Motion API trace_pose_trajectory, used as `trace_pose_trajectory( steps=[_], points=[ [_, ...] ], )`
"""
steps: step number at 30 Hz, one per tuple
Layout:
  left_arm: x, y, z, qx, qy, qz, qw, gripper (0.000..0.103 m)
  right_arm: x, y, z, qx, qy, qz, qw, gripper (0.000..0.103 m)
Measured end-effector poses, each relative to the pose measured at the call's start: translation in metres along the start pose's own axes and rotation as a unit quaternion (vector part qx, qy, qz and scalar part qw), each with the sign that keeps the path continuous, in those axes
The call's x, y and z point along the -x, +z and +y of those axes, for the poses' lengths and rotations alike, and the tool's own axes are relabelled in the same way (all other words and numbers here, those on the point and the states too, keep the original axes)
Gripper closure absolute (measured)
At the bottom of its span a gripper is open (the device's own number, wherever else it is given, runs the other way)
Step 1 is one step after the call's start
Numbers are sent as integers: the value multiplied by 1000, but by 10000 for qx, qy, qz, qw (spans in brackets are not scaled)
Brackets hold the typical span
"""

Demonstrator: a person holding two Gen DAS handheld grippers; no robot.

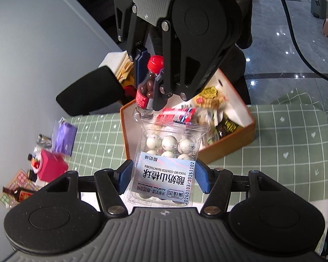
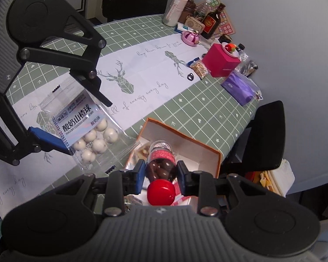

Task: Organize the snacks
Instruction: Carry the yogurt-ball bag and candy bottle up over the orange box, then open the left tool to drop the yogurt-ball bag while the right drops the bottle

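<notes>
My left gripper (image 1: pixel 161 178) is shut on a clear bag of yogurt-coated hawthorn balls (image 1: pixel 167 159), its blue pads pressing the bag's two sides. The same bag (image 2: pixel 85 128) hangs in the air in the right wrist view, left of the box. My right gripper (image 2: pixel 160 174) is shut on a small red-capped bottle of dark candies (image 2: pixel 161 166), held above the orange box (image 2: pixel 216 161). That bottle (image 1: pixel 148 87) shows in the left wrist view between the right gripper's fingers. The orange box (image 1: pixel 229 148) holds several wrapped snacks (image 1: pixel 210 96).
A green checked tablecloth (image 2: pixel 196 111) with a white deer-print runner covers the table. At its far edge stand a pink box (image 2: pixel 220 61), a purple packet (image 2: pixel 240 87), bottles (image 2: pixel 212 19) and a small snack bag (image 2: pixel 199 67). Black chairs (image 2: pixel 266 135) stand around the table.
</notes>
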State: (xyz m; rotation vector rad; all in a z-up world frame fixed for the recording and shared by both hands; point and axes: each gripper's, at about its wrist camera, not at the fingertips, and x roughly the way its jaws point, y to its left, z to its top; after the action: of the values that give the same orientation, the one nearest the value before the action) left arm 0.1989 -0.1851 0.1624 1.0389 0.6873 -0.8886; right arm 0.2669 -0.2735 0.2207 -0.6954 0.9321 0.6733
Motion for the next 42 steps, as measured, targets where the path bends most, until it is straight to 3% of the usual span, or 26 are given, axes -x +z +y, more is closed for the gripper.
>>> trace_pose_trajectory(
  steps=[5,11,23,28,32,42],
  points=[
    [-5,12,-4,41,-3,-116,9999,34,4,-20,-7,-140,-46,5,9999,74],
    [-27,28,0,614,110,-284,9976,34,-10,-43,-16,-529,-76,59,9986,74],
    [-111,37,3,1260,341,370,9908,34,-85,-100,-28,-1586,-4,337,9868,74],
    [-139,35,16,2011,356,403,9781,34,-108,-115,-45,-2055,-76,257,9783,74],
    [-159,36,22,2617,398,487,9631,34,-120,-124,-60,-2381,-24,103,9712,74],
    [-203,29,7,3005,321,903,9489,34,-149,-126,-68,-2630,-177,-60,9646,74]
  ],
)
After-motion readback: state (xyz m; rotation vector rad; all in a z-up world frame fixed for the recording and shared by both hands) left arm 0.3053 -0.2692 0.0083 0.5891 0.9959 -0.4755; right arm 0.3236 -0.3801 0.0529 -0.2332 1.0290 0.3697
